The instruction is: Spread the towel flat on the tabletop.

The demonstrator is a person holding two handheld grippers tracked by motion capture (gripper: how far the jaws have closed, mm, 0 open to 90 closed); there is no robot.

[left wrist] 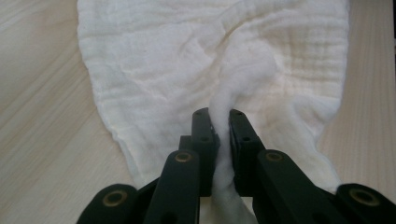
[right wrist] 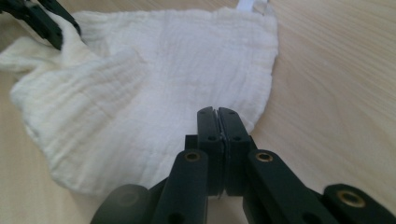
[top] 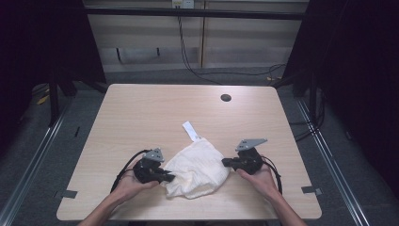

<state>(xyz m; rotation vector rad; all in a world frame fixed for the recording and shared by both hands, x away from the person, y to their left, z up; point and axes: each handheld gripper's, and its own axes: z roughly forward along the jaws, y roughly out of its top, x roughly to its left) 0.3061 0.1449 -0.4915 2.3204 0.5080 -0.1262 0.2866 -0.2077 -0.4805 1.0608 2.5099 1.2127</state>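
Note:
A rumpled white cloth (top: 197, 169) lies on the wooden table (top: 141, 113) near its front edge, between my two grippers. My left gripper (top: 170, 178) is at the cloth's left side and is shut on a raised fold of the cloth (left wrist: 187, 60), which bulges up between its jaws (left wrist: 222, 116). My right gripper (top: 225, 162) is at the cloth's right edge. Its jaws (right wrist: 217, 112) are pressed together over the cloth (right wrist: 163, 70), and no fabric shows between the pads. The left gripper (right wrist: 42, 18) appears far off in the right gripper view, still pinching the cloth.
A white tag (top: 190, 130) sticks out from the cloth's far corner and also shows in the right gripper view (right wrist: 252, 5). A dark round hole (top: 226, 98) sits in the tabletop at the back. Cables run across the floor beyond the table.

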